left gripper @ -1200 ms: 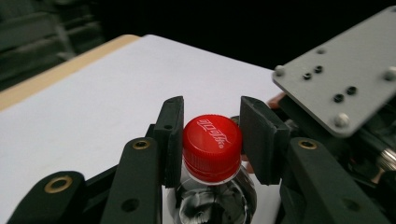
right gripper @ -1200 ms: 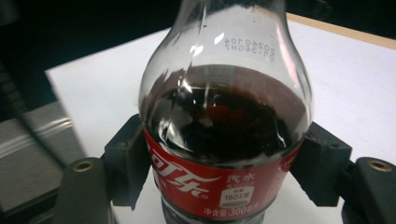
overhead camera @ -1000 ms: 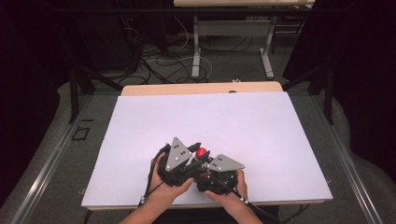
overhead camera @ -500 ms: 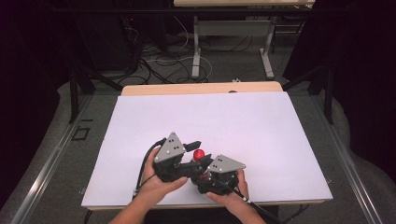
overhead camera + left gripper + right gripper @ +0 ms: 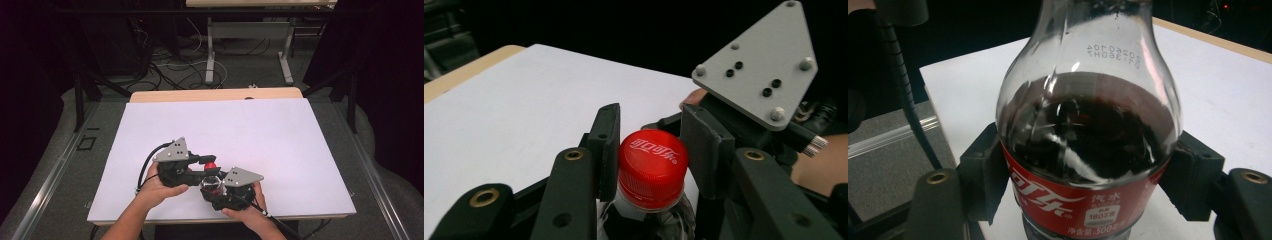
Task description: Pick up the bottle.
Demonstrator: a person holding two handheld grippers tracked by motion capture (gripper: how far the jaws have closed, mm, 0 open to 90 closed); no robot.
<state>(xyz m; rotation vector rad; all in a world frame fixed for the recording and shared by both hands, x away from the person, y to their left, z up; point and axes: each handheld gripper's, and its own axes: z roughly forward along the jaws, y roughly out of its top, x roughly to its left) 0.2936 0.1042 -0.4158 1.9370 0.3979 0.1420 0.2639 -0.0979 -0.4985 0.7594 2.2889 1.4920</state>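
So the right gripper (image 5: 1083, 185) clamps the bottle (image 5: 1088, 150) by its label, the left gripper (image 5: 651, 150) has just closed on the cap (image 5: 652, 167), and unscrewing remains.

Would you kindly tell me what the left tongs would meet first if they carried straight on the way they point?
Probably the right tongs, just beyond the red cap they clamp; depth is unclear.

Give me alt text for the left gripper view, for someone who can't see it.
A red bottle cap with white lettering sits clamped between the left gripper's two black jaws, the clear bottle neck just below it. Behind lie the white table and the other gripper's grey three-cornered plate.
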